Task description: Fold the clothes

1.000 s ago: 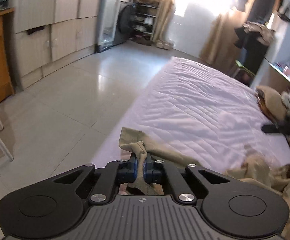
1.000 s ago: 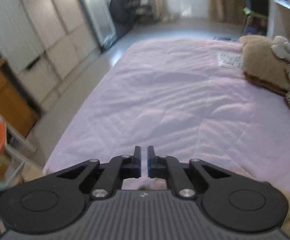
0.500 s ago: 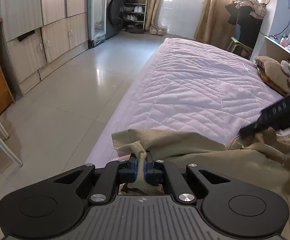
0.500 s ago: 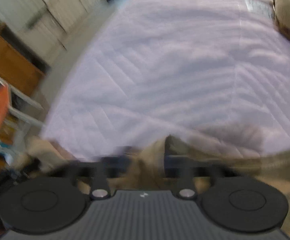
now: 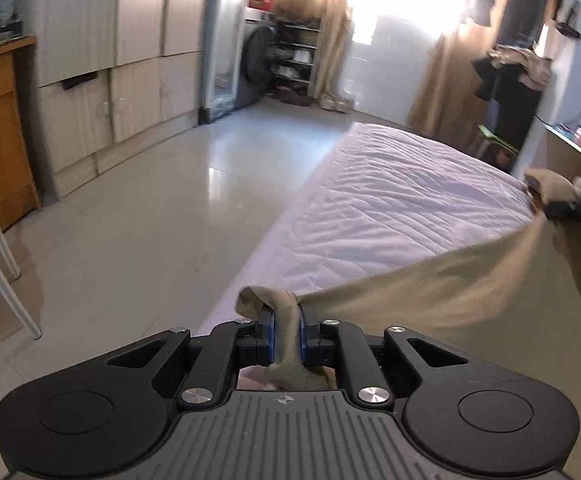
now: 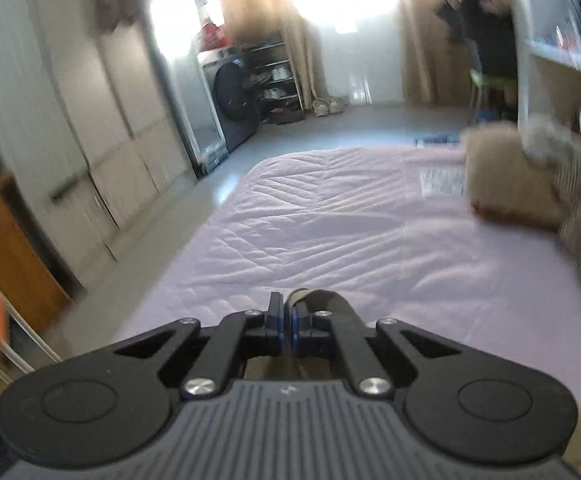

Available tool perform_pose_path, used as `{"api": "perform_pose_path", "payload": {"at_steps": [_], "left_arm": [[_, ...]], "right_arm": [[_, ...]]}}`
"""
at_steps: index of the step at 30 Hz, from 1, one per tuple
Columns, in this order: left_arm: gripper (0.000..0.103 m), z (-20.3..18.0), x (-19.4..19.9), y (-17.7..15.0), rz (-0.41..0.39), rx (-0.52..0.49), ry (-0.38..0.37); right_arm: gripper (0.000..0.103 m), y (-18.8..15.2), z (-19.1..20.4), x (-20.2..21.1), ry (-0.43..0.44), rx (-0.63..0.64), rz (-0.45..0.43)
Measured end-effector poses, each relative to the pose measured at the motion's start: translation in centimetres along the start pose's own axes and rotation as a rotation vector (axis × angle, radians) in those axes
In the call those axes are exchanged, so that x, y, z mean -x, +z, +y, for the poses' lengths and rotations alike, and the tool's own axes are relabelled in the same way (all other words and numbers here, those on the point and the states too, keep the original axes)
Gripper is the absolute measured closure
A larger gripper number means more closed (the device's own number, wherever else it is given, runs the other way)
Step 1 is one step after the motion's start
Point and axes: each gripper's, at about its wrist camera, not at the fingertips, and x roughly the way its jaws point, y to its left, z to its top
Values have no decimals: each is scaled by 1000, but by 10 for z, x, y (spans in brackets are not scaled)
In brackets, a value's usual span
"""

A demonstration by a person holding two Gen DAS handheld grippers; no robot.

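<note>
Left gripper clamped on a bunched corner of the tan garment; its jaws have just been opening slightly, cloth still pinched between them. Right gripper jaws together, nipping a thin fold of the same garment. Cloth spans taut between both grippers, lifted over the near end of the lilac bed.

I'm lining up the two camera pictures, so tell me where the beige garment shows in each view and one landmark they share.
Left wrist: the beige garment stretches from bottom centre, pinched in the left hand-held gripper, up to the right edge.
Right wrist: only a small fold shows at bottom centre, clamped in the right hand-held gripper.
Shared landmark: the washing machine by the far wall.
</note>
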Motion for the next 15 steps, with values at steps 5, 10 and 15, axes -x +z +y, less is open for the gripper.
{"api": "perform_pose_path", "payload": {"at_steps": [5,10,15], "left_arm": [[83,4,-22,-2,90,28,45],[49,31,-17,6,142,2,102],[51,48,34,1,188,14,69]], "right_arm": [[52,-10,-3,-35,75,13,206],[28,-13,1,-24,-11,116,366],[21,-24,-10,43,-14,50,403]]}}
